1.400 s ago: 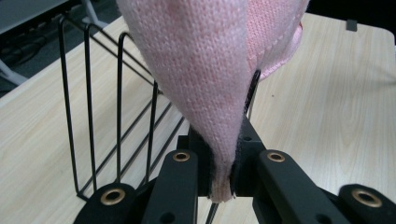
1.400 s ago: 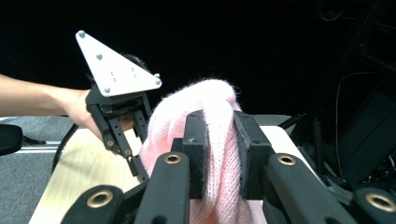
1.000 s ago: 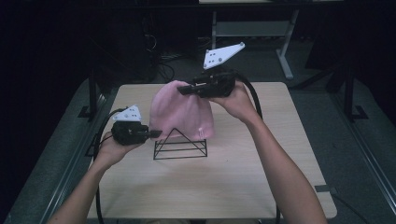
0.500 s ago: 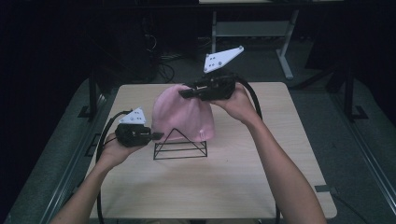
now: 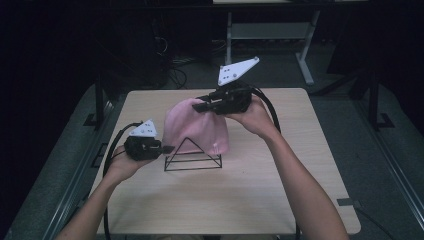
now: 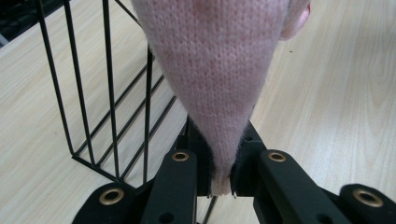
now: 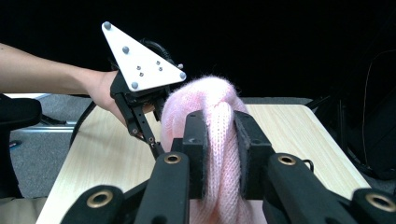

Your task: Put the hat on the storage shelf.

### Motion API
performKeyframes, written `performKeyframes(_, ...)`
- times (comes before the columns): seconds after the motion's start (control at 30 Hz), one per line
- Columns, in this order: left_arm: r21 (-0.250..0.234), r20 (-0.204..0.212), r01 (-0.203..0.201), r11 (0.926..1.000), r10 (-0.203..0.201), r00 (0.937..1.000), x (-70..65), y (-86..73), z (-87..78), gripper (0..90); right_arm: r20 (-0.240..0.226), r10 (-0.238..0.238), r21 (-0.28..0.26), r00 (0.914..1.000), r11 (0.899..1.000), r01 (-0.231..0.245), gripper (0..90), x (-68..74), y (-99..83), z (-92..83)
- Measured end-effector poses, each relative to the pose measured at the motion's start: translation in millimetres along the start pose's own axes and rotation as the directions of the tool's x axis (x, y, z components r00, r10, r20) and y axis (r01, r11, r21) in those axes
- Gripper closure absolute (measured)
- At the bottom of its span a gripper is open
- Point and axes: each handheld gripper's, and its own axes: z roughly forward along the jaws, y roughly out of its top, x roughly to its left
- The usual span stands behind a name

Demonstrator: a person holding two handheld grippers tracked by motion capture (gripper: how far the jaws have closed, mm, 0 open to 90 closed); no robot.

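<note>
High view, 2 tools (image 5: 169, 148) (image 5: 200, 105) pinching pink knit hat (image 5: 195, 127), no legible writing

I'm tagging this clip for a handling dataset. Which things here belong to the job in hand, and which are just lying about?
In the job:
- pink knit hat, pinched by both claws
- left claw, shut on the hat's lower edge
- right claw, shut on a fold at the top
- black wire stand under the hat

Just about:
- wooden table
- cables on the floor behind it

No readable text, labels or numbers anywhere
</note>
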Motion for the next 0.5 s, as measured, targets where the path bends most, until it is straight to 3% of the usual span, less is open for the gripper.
performKeyframes(0.5,0.084,0.002,0.005,0.9965,-0.005,1.0000,3.8,-14.0,14.8,82.5,-0.017,0.029,0.054,0.9994,0.998,-0.028,76.1,2.8,-19.0,8.2)
